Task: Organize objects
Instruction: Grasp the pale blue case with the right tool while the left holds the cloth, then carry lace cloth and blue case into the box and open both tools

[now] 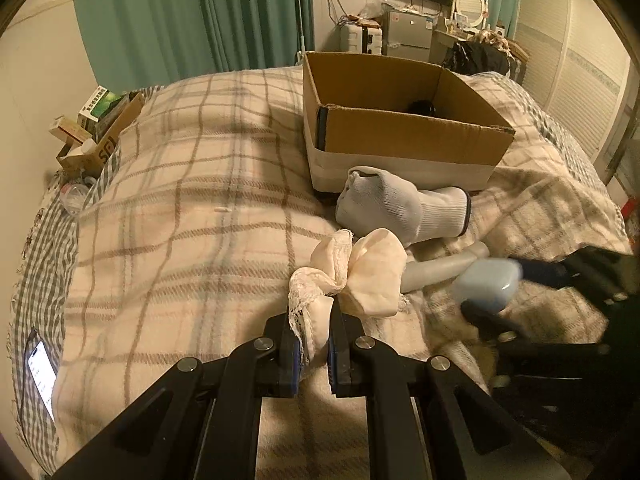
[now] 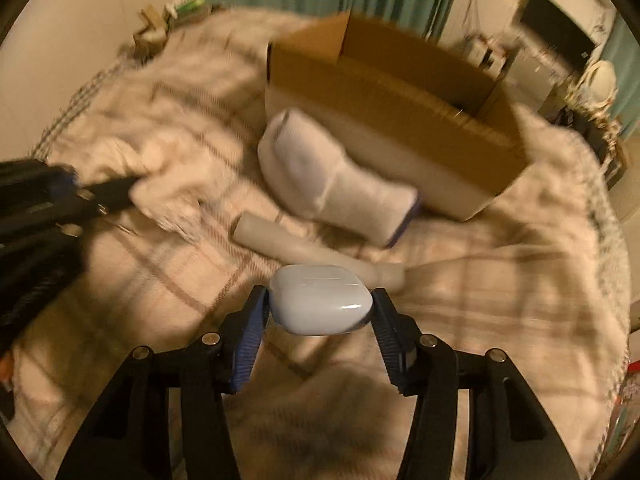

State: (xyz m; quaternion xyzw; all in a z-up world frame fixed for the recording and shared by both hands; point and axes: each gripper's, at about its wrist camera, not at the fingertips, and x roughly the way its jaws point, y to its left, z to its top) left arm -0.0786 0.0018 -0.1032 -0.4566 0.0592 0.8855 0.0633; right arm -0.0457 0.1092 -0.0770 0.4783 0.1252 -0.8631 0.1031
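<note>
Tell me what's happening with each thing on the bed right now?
Left gripper: shut on cloth.
Cloth: bunched, held.
Right gripper: shut on case.
Case: closed, held.
Box: open, something dark inside.
Glove: lying against box.
Tube: lying flat.
Phone: screen lit.

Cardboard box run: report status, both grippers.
Left gripper shut on lace cloth. Right gripper shut on pale-blue case. Cardboard box open; glove, tube lie before it.

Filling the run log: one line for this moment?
left gripper: shut on cream scrunchie | right gripper: shut on pale-blue case | cardboard box: open
</note>
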